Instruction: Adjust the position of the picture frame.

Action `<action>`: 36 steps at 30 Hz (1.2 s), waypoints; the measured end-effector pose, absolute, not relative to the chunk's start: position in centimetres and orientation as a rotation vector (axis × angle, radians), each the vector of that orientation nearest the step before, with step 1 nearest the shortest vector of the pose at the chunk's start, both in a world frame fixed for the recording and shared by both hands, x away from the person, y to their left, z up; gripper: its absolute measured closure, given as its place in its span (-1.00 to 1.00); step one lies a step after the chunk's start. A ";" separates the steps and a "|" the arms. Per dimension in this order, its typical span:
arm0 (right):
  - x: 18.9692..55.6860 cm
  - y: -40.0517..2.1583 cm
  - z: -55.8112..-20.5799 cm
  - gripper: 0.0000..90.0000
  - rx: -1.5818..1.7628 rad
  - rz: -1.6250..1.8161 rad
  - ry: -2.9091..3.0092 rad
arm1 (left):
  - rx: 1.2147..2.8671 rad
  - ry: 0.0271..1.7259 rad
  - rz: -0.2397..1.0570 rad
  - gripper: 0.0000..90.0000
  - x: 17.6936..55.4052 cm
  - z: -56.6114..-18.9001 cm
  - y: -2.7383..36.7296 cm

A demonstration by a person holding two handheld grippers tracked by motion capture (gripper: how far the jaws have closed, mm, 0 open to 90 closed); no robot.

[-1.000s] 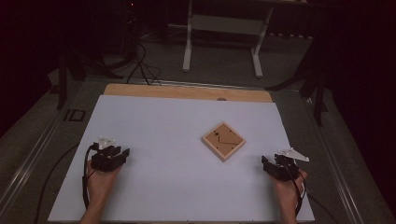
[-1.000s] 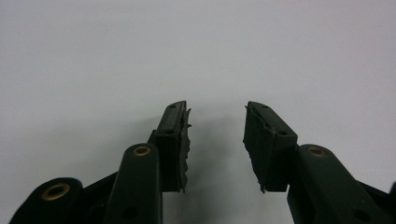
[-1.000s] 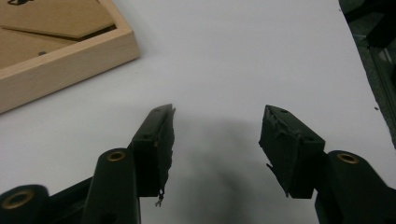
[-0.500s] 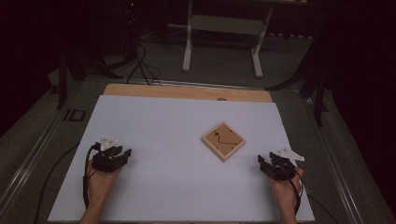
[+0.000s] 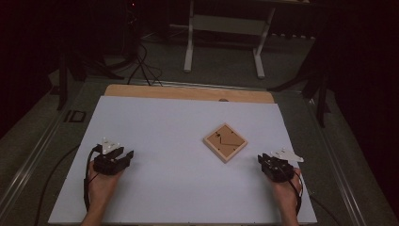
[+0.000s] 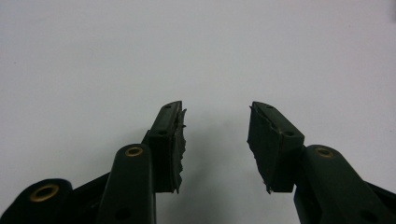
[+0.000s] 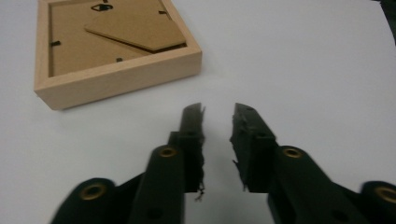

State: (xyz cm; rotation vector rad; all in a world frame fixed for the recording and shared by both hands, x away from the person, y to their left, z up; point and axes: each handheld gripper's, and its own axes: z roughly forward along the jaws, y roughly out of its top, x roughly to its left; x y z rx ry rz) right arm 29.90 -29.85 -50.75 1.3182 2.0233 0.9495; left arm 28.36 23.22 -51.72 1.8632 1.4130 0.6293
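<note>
A light wooden picture frame (image 5: pixel 225 142) lies face down on the white table top (image 5: pixel 179 127), right of the middle; its brown backing board and folded stand face up (image 7: pixel 135 30). My left gripper (image 5: pixel 126 156) rests at the near left, held in a hand. Its jaws (image 6: pixel 215 108) have just been opening and stand wide apart with nothing between them. My right gripper (image 5: pixel 261 159) sits at the near right, pointing at the frame's near corner (image 7: pixel 116 77) from a short way off. Its jaws (image 7: pixel 218 108) have just been closing; a narrow empty gap is left.
A bare wooden strip (image 5: pixel 188 92) runs along the table's far edge. Beyond it, on the dark floor, are a white metal stand (image 5: pixel 223 28) and cables (image 5: pixel 141 61). White surface spreads between the two grippers.
The right gripper has shifted a touch to the left and its jaws look narrower. The left hand and the frame keep their places.
</note>
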 end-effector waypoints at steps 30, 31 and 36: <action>34.3 -27.5 -48.3 0.99 1.209 0.961 2.020 | 1.831 1.415 0.629 0.18 27.9 -51.4 23.2; 34.5 -27.4 -48.5 0.99 1.216 0.963 2.018 | 1.831 1.415 0.630 0.18 27.9 -51.4 23.2; 35.4 -27.4 -49.2 0.99 1.244 0.953 2.032 | 1.834 1.416 0.636 0.15 28.0 -51.4 23.3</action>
